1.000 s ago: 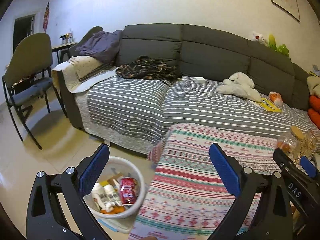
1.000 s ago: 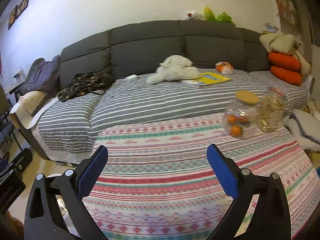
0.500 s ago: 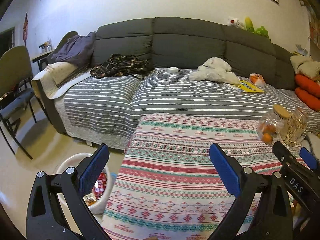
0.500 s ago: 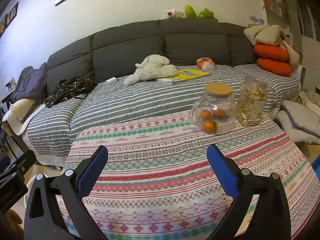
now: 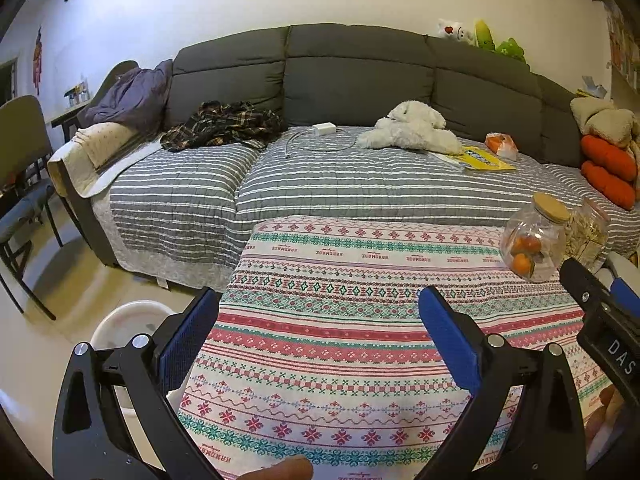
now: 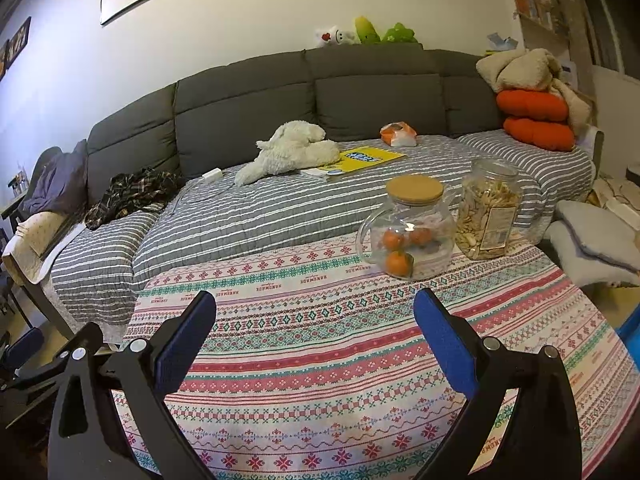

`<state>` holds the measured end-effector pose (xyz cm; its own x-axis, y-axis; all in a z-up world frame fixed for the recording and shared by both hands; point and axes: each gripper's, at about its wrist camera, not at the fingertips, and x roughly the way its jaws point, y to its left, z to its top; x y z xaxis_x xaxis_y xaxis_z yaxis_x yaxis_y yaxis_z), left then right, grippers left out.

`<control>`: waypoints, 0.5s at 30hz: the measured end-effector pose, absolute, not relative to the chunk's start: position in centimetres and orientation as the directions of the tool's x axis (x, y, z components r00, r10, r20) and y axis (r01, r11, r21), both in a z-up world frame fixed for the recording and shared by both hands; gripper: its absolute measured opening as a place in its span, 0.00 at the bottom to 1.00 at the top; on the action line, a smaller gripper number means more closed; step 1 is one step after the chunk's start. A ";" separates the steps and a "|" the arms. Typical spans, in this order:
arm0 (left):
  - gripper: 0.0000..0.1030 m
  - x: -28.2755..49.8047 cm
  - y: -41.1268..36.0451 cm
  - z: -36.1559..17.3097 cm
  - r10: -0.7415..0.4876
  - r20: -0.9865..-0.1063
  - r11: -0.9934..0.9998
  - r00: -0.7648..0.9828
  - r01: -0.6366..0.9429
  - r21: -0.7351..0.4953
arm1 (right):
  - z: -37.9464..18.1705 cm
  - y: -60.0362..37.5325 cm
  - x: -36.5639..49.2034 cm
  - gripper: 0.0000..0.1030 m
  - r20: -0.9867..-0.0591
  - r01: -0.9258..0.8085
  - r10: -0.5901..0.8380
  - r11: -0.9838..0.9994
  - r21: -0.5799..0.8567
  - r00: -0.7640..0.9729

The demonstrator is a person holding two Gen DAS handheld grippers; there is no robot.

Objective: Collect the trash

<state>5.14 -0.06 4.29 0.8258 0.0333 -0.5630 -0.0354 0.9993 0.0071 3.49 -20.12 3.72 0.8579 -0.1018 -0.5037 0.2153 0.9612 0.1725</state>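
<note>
My left gripper (image 5: 318, 300) is open and empty above the table with the patterned cloth (image 5: 360, 320). My right gripper (image 6: 314, 304) is open and empty above the same cloth (image 6: 320, 340). A white trash bin (image 5: 128, 320) stands on the floor at the table's left, mostly hidden behind my left finger; its contents do not show. An orange-and-white wrapper (image 5: 500, 145) lies on the sofa seat at the back right, also in the right wrist view (image 6: 398, 134). My right gripper's body shows at the right edge of the left wrist view (image 5: 608, 320).
A glass jar of oranges with a wooden lid (image 6: 408, 232) and a jar of crackers (image 6: 488, 216) stand on the table's far right. On the grey sofa (image 5: 360, 68) lie a white plush toy (image 5: 412, 130), a yellow booklet (image 6: 368, 157), a plaid shirt (image 5: 224, 124) and a charger (image 5: 324, 128). A chair (image 5: 20, 168) stands left.
Both views have swung to the right, from the bin and floor toward the table and sofa. The bin has slid down to the left and its contents have gone out of sight. Both grippers stay open.
</note>
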 end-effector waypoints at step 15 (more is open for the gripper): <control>0.93 4.7 1.1 5.3 0.028 -0.546 0.998 0.838 -0.056 -0.035 | 3.5 -19.3 3.3 0.93 -0.498 0.190 -0.076 0.965 0.182 0.864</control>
<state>4.73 1.07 5.33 0.8376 0.0281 -0.5455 -0.0559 0.9978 -0.0345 3.34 -19.32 3.47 0.8641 -0.0760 -0.4976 0.1899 0.9647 0.1823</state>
